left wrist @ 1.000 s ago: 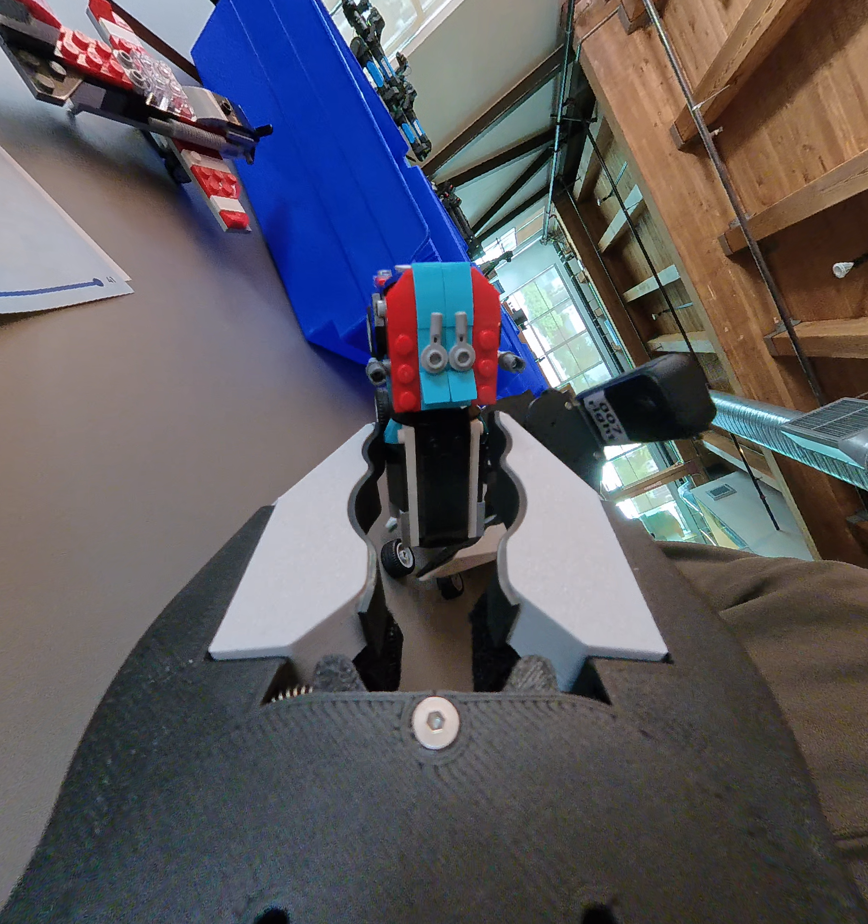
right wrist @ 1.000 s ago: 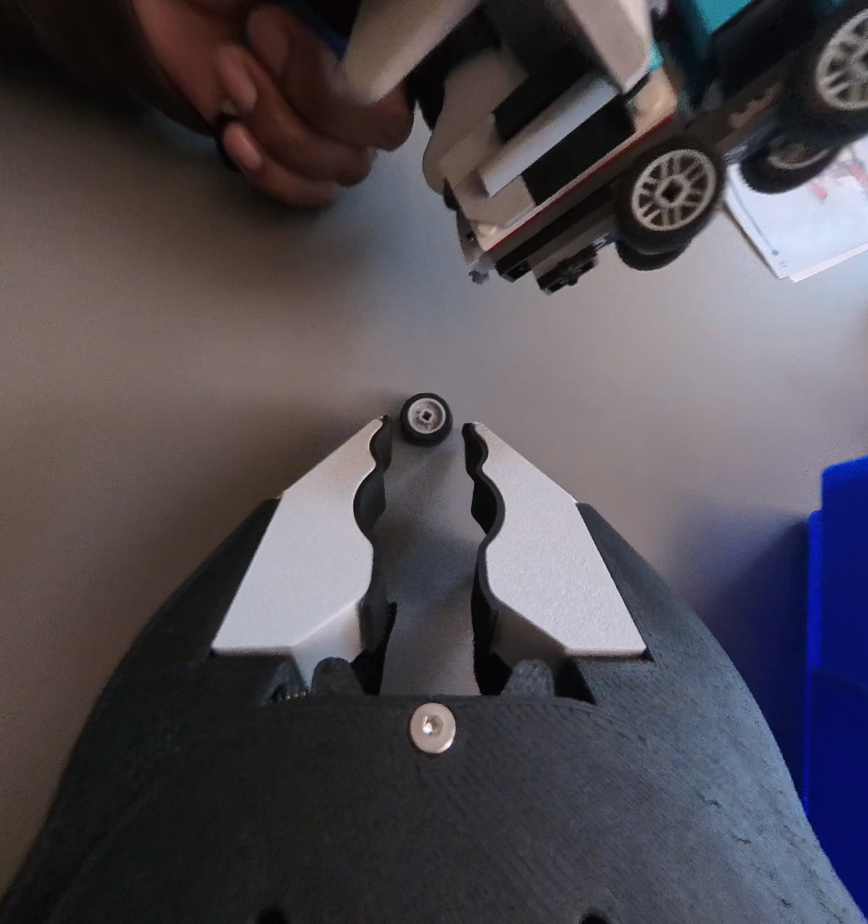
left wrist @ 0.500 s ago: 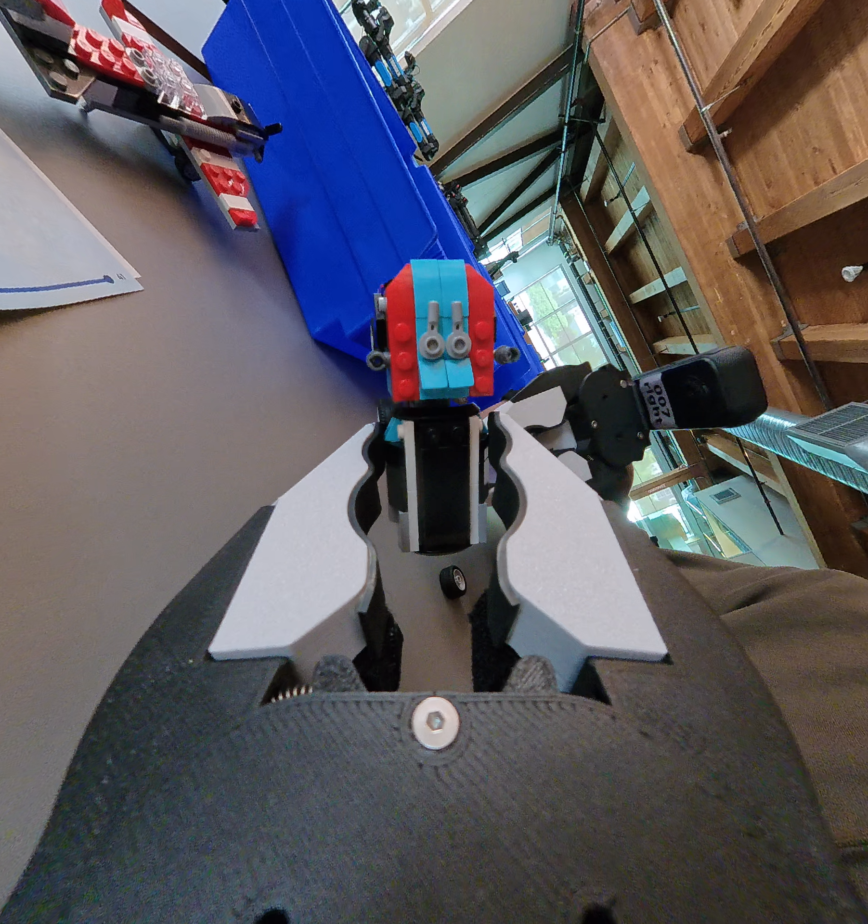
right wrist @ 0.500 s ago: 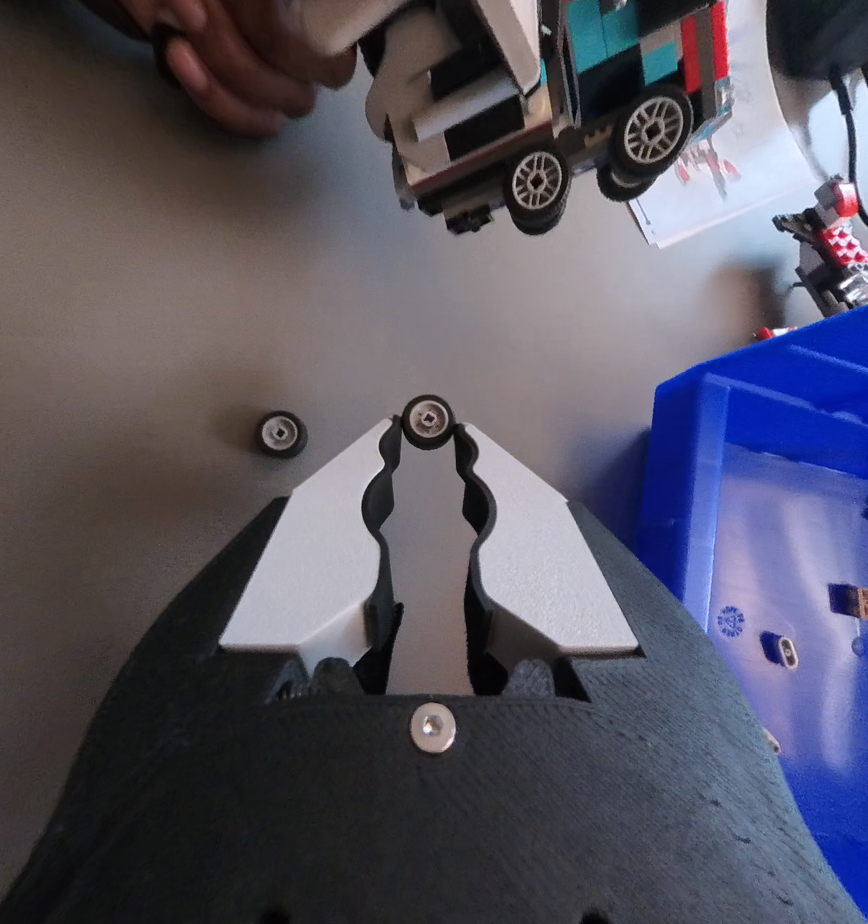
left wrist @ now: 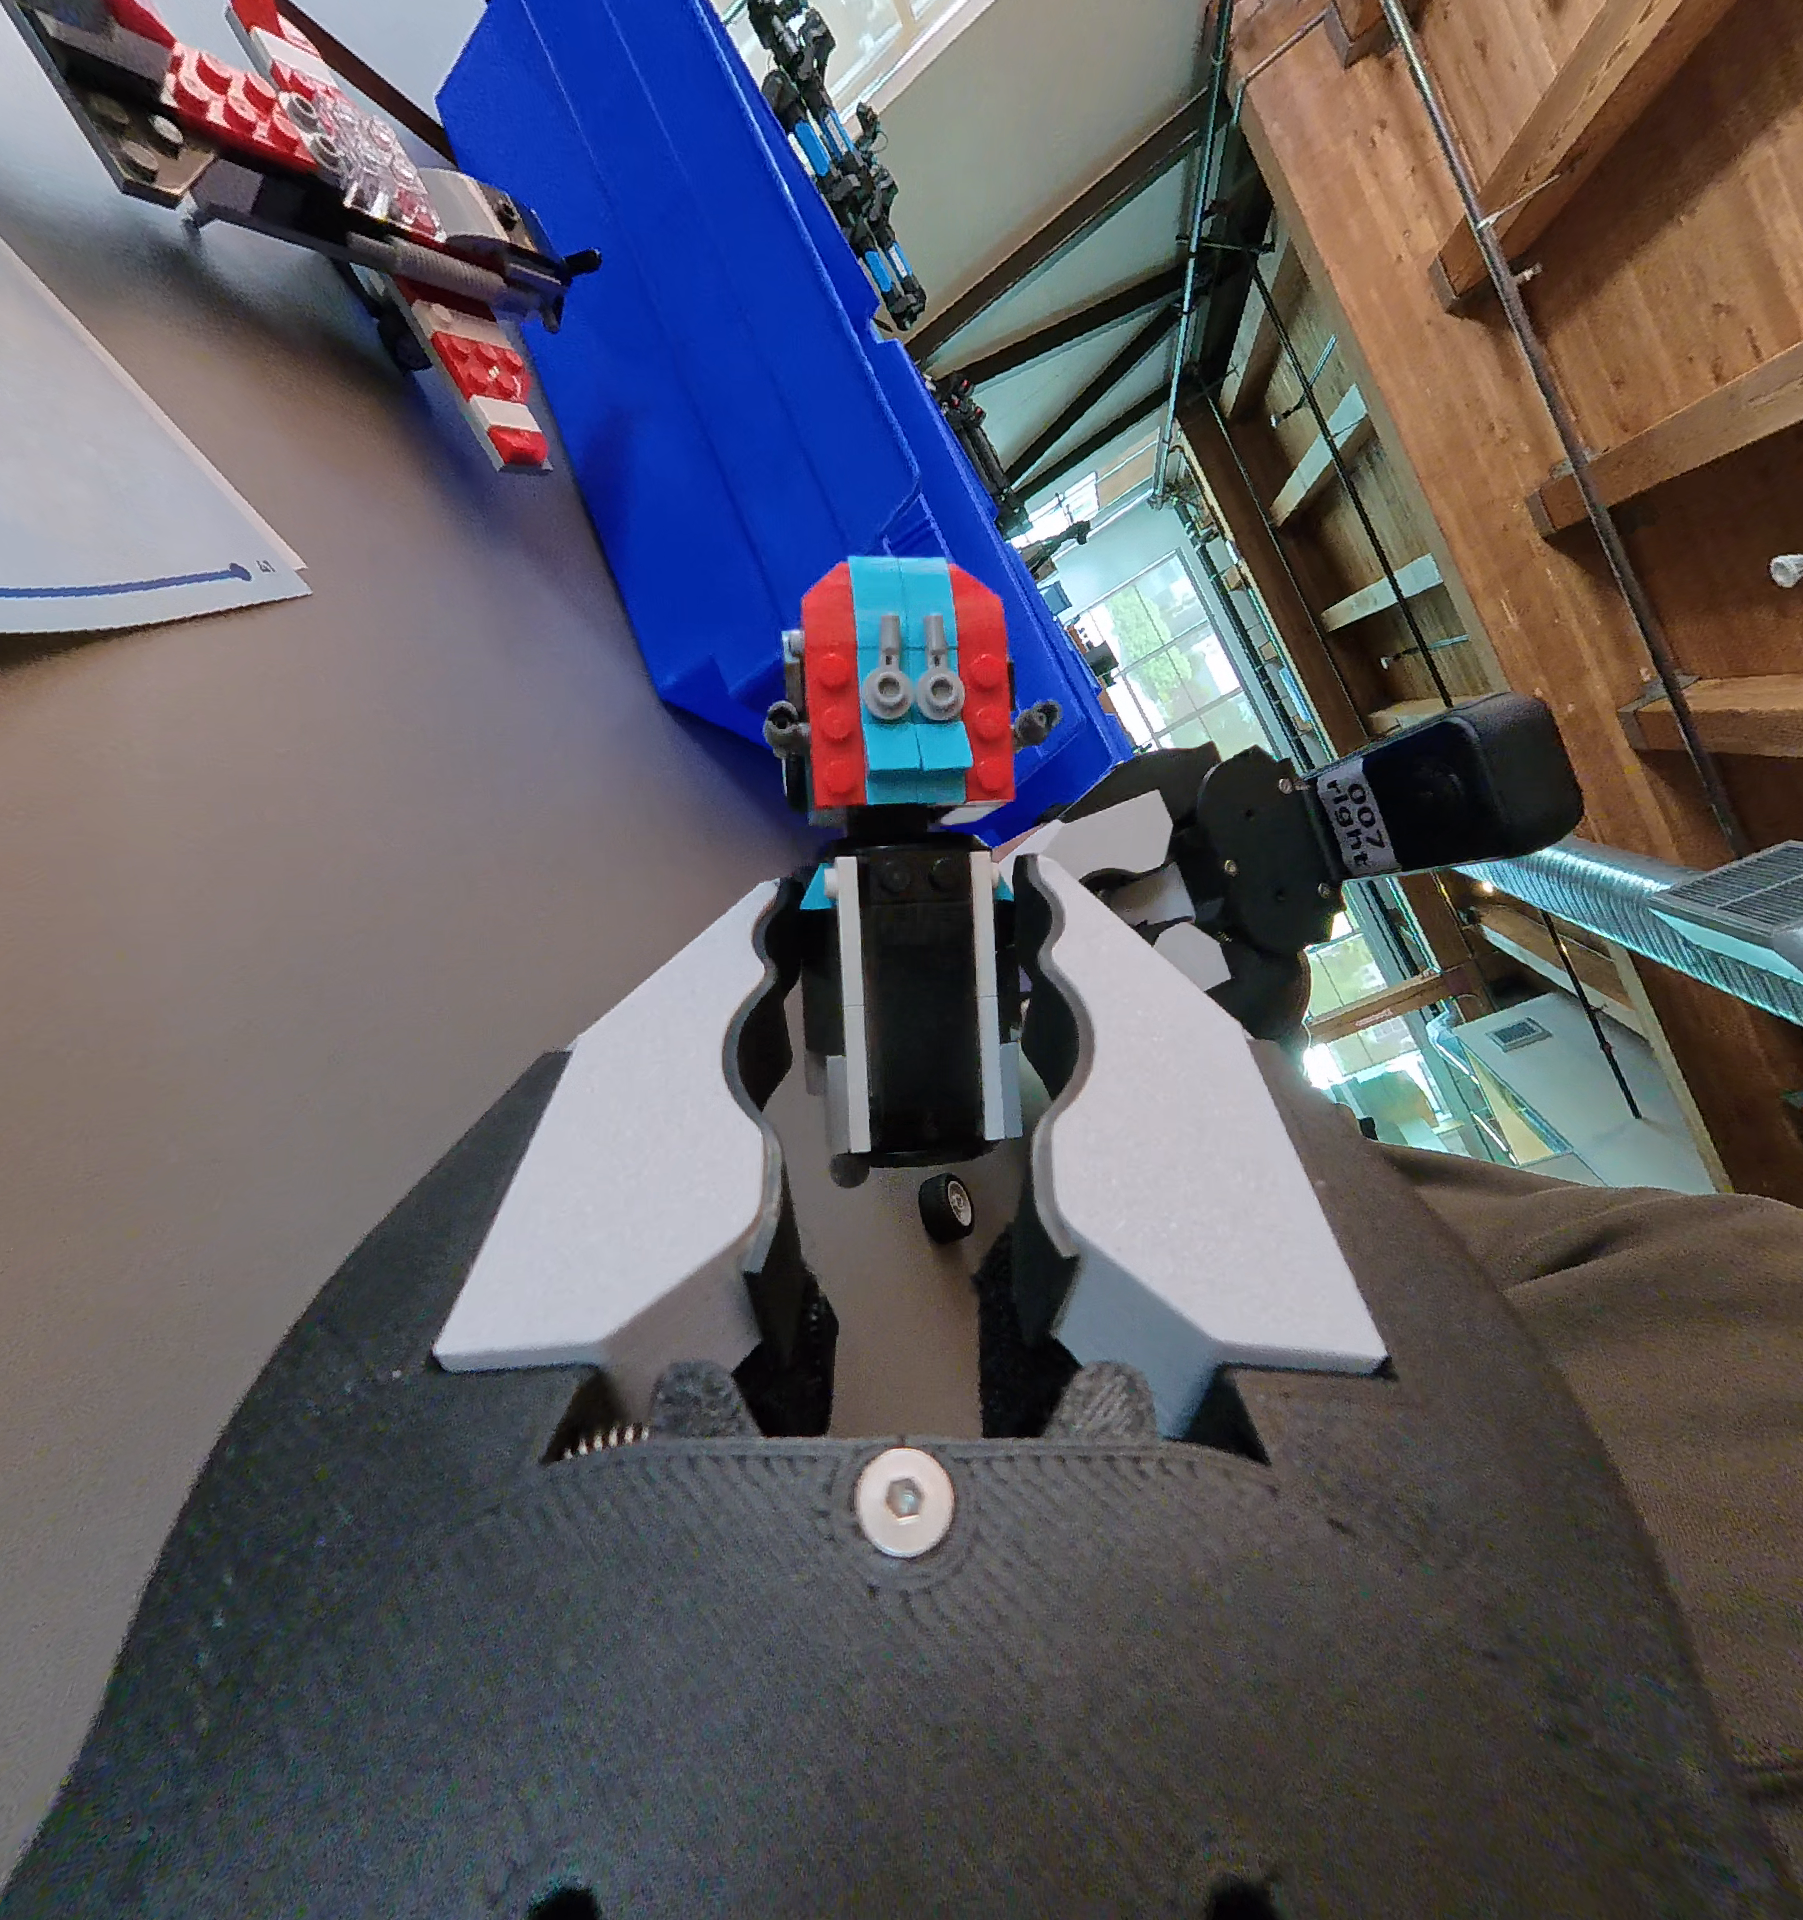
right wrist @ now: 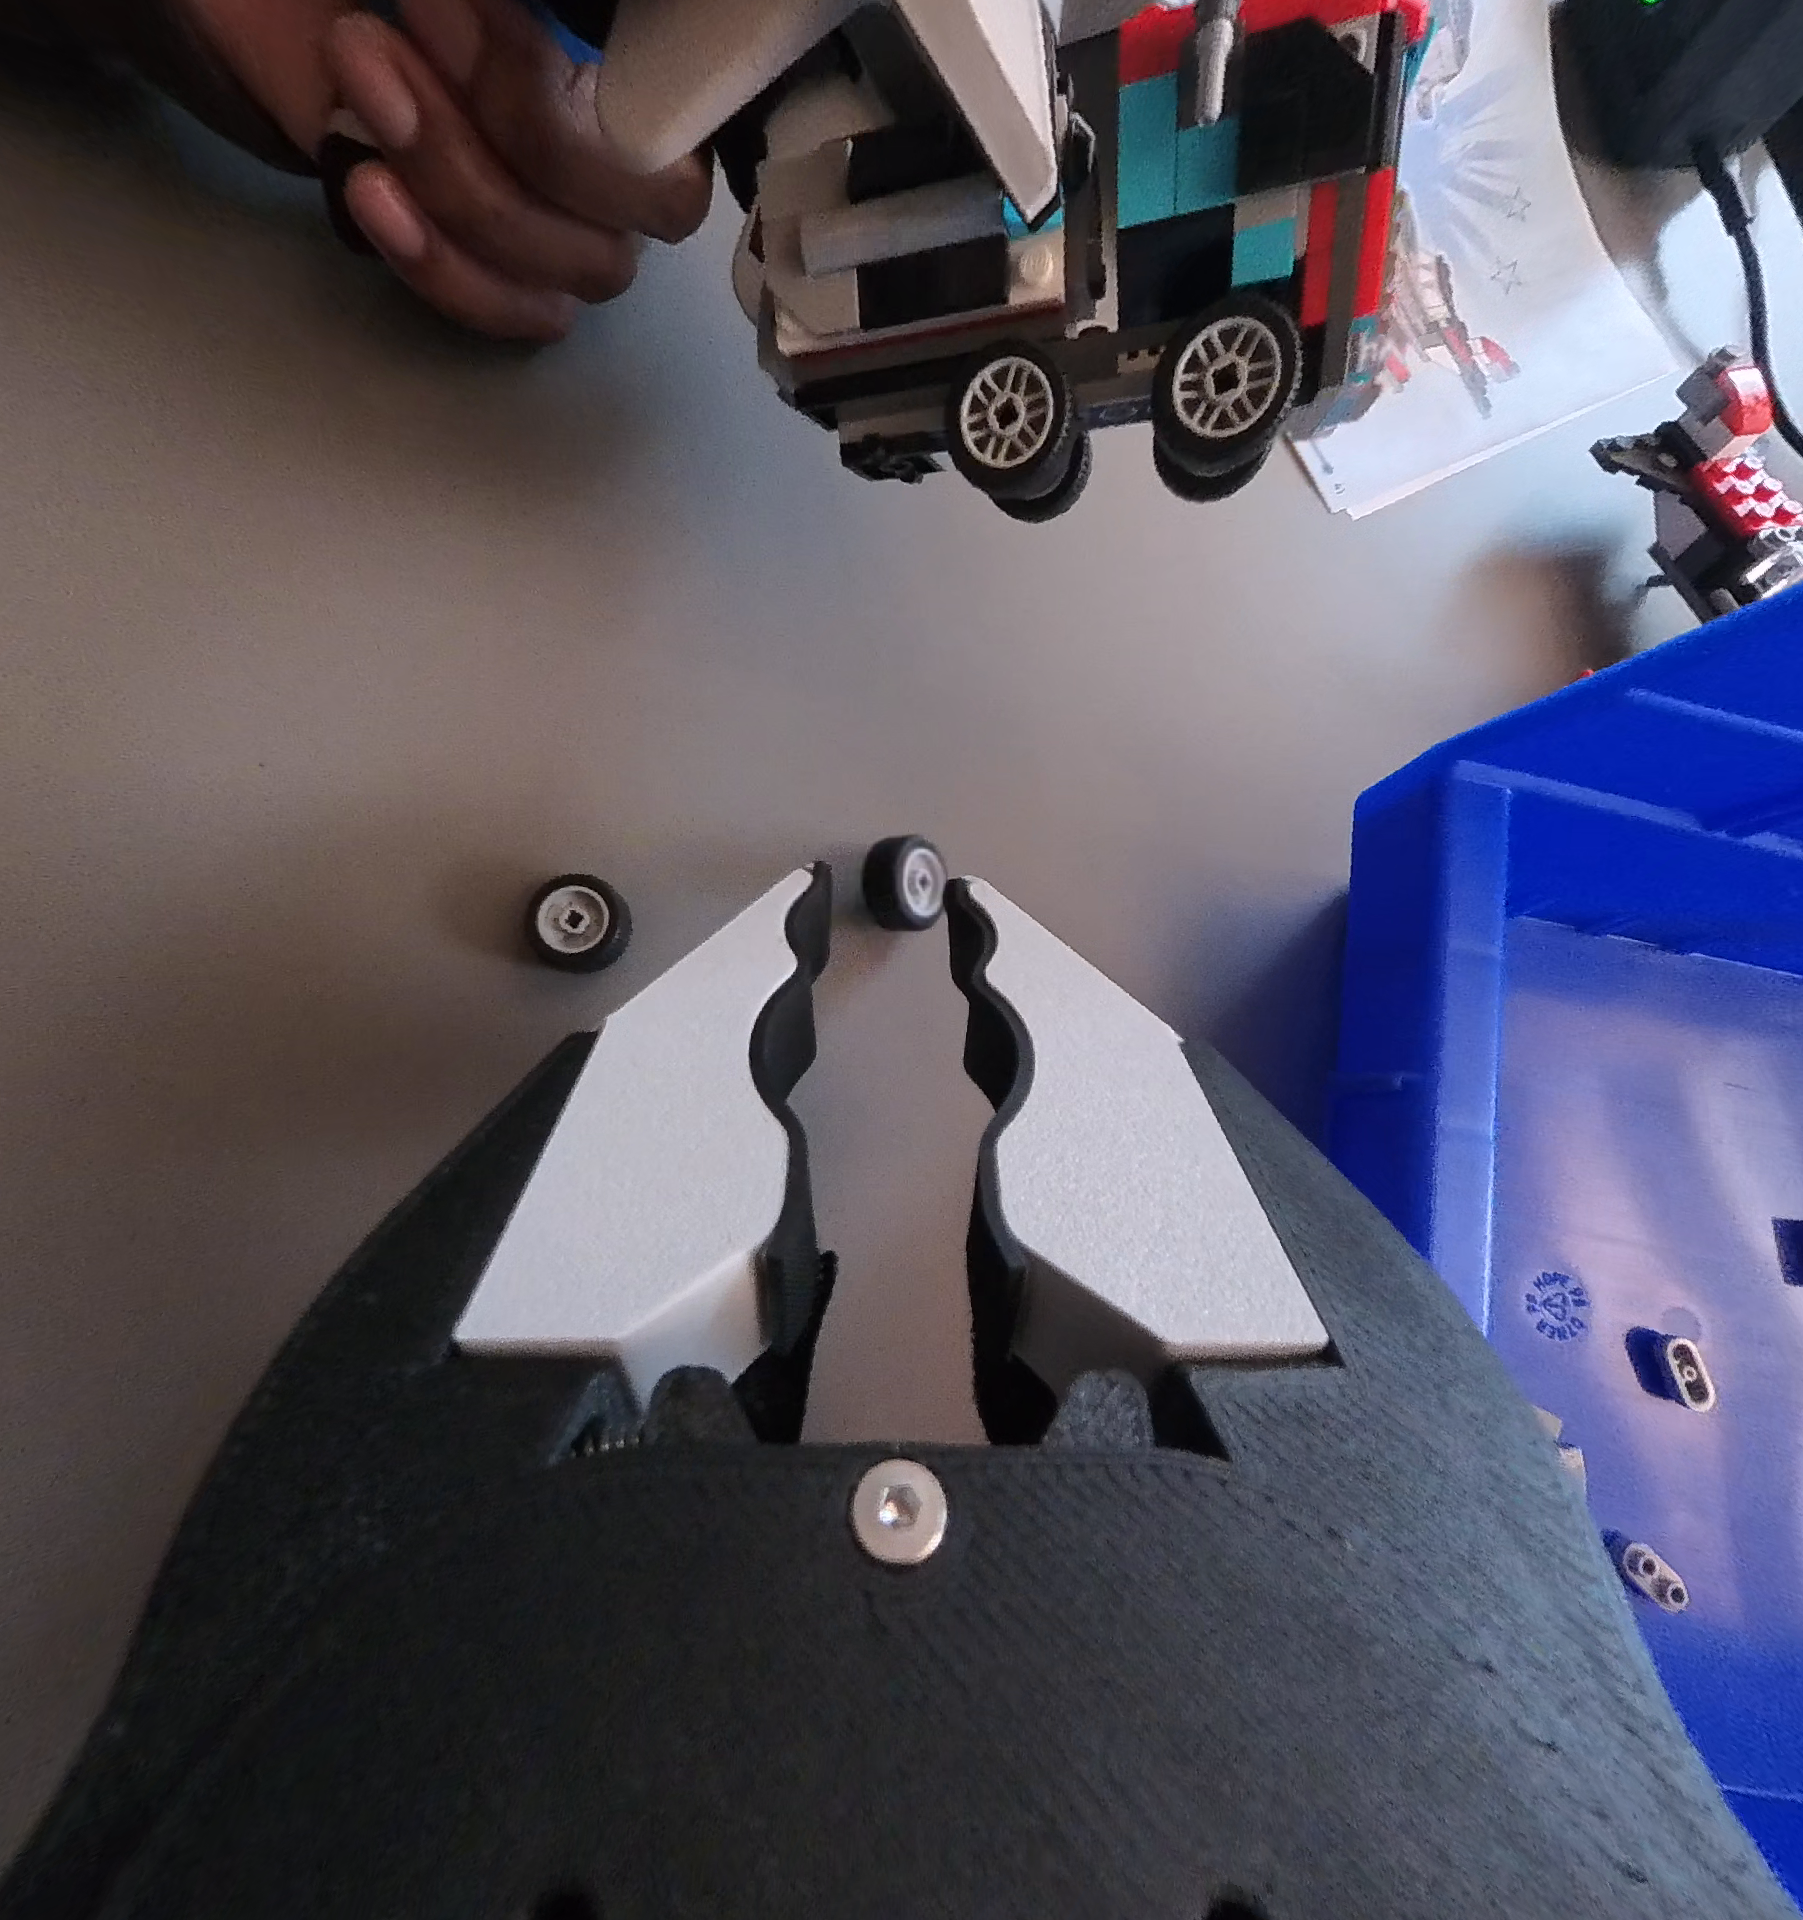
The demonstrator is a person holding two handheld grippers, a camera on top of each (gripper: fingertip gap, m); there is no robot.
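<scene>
The left hand-held gripper (left wrist: 902, 894) pinches a brick-built toy truck (left wrist: 907, 831) by its black-and-white rear, lifted clear above the grey table (left wrist: 253, 935), nose pointing away. A person's hand (right wrist: 481, 177) works it from the side. The right hand-held gripper (right wrist: 881, 883) points down at the table, fingers partly spread; a small loose wheel (right wrist: 905, 881) stands tilted between the tips, against the right one, with a gap on the left. Tilted like that, it could roll or pop out if squeezed off-centre. A second wheel (right wrist: 577, 923) lies flat just beside, a blue bin (right wrist: 1603, 1039) near.
</scene>
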